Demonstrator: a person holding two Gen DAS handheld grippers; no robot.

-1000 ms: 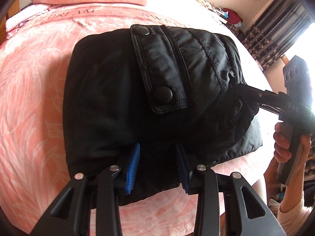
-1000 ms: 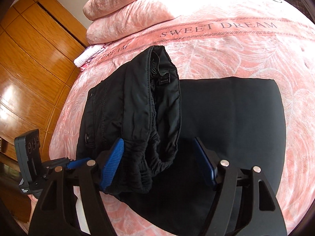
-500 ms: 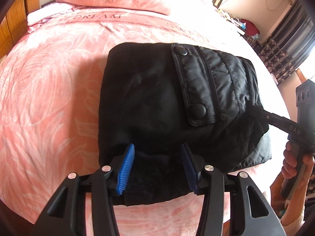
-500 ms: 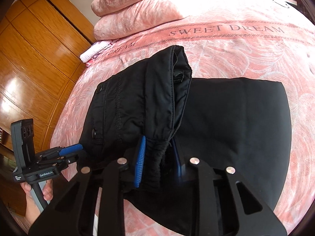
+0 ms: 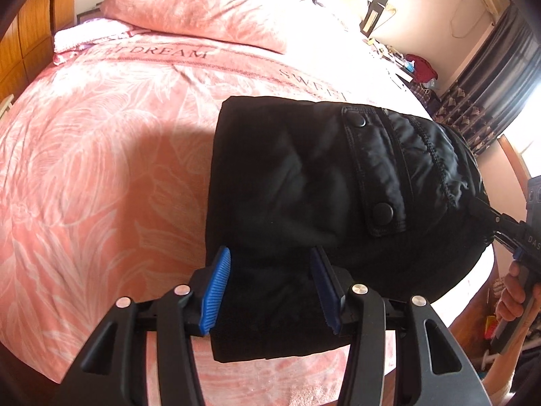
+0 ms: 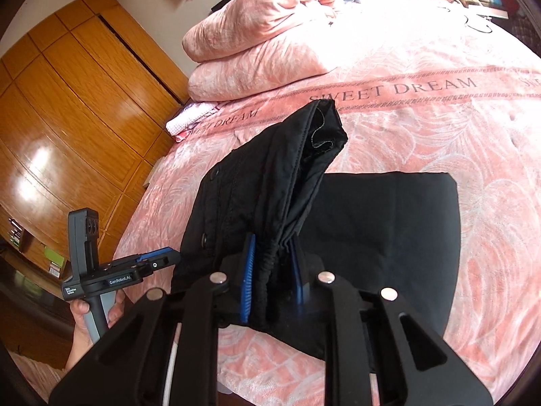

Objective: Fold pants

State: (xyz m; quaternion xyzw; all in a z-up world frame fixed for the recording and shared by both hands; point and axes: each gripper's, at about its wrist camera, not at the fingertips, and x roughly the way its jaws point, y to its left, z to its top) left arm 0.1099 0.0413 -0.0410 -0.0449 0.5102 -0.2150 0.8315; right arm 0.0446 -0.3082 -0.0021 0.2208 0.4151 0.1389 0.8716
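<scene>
Our right gripper [image 6: 270, 277] is closing on the gathered waistband of the black pants [image 6: 389, 230], raising that end off the pink bed [image 6: 439, 118] for folding over, while our left gripper [image 5: 268, 287] half-wide straddles the thick edge, apparently steadying it.

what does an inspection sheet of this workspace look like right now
surface: pink bedspread with printed lettering, sunlit.
job's things: black pants, partly folded; one end lifted, the rest flat on the bed.
clutter: stacked pink pillows at the head; small white and pink cloth beside them.
grippers: left gripper has pants fabric between its pads; right gripper is closing on the gathered waistband.
cables: thin dark cord at the far bed edge.
surroundings: wooden wardrobe, patterned curtains, cluttered table beyond the bed.
</scene>
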